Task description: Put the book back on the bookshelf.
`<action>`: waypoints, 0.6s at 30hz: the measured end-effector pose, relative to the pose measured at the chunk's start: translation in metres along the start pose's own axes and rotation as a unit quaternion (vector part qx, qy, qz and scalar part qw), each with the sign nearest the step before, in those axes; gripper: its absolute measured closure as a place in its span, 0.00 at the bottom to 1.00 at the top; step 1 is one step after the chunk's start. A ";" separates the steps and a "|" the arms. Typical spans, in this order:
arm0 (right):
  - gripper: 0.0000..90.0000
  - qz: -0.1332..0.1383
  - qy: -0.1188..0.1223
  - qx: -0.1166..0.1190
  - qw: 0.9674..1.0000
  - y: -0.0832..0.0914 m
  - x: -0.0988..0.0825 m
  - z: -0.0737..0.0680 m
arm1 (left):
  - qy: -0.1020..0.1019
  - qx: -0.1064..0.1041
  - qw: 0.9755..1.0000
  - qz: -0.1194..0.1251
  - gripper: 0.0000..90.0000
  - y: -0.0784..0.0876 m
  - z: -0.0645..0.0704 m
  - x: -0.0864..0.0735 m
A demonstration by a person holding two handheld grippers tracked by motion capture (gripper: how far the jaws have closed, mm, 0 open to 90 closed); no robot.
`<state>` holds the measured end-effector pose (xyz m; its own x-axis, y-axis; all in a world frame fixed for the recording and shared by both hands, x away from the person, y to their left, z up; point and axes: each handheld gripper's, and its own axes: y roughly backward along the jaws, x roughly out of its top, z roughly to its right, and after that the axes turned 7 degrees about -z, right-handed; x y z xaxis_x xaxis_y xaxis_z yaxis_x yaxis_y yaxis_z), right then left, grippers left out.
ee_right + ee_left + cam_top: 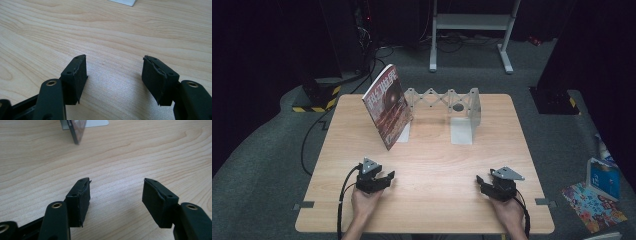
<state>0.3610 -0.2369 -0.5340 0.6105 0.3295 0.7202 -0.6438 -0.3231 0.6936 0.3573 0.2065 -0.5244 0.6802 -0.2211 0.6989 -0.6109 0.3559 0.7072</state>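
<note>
Beyond the left tongs, ahead and slightly right across the worktop, the book leans tilted against the extending rack. Left tongs sit nearer it than the right tongs; both gape open, empty.

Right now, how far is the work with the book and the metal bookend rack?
Done: the red paperback book leans against the expanding metal bookend rack. In hand: nothing; left hand-held gripper and right hand-held gripper rest open on the wooden table. Left: any gripping.

- Light wooden table, centre of frame.
- Upper left of tabletop: book leaning tilted on expanding metal book rack.
- Lower corners: two small grey tabs.
</note>
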 end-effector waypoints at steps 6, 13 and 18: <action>0.41 -0.001 -0.001 0.000 1.000 0.000 0.000 0.000 | -0.001 0.010 1.000 -0.004 0.44 -0.004 0.001 -0.001; 0.41 0.000 0.000 0.000 1.000 0.000 0.000 0.000 | -0.011 0.025 1.000 0.000 0.44 -0.007 0.004 -0.001; 0.41 -0.001 -0.001 0.000 1.000 0.000 0.000 0.000 | -0.035 0.047 0.998 0.003 0.43 -0.009 0.010 -0.003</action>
<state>0.3608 -0.2368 -0.5339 0.6122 0.3282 0.7193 -0.6434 -0.3220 0.6945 0.3563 0.1947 -0.5319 0.6488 -0.2836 0.7062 -0.6517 0.2721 0.7080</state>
